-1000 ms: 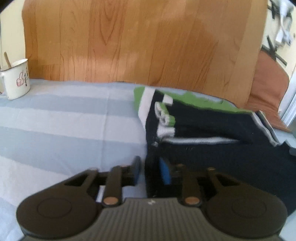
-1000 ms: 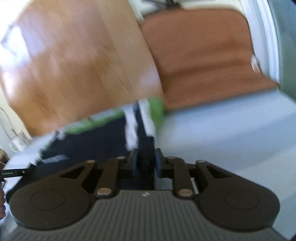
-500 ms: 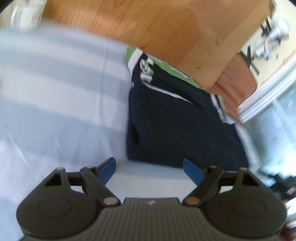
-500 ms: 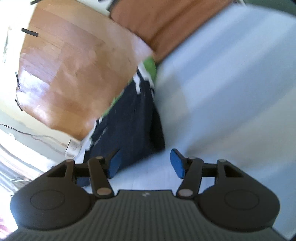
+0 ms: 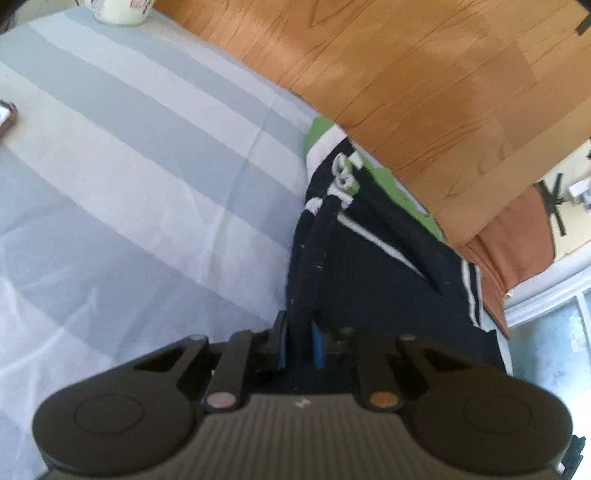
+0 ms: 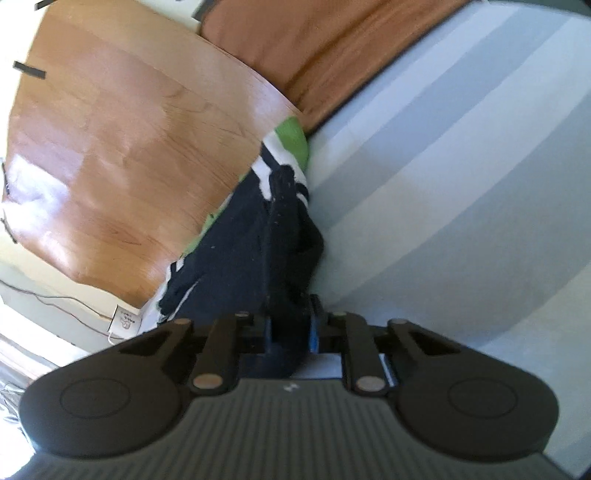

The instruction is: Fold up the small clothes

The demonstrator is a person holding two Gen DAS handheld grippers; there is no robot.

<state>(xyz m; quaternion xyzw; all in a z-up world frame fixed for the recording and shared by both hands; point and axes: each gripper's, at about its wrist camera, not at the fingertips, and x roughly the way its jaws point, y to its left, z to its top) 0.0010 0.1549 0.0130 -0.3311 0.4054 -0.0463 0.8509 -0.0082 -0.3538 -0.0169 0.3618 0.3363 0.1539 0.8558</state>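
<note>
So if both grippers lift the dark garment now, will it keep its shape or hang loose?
Probably it hangs loose: the dark garment bunches into a soft ridge where the left gripper pinches it, and again at the right gripper. It looks thin, so likely light. The span between the two pinches would probably sag.

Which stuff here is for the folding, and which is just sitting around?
For the folding:
- dark garment with green and white trim
- left gripper, shut on its near edge
- right gripper, shut on its other near edge

Just lying about:
- white mug
- brown cushion
- wooden headboard
- striped sheet underneath
</note>
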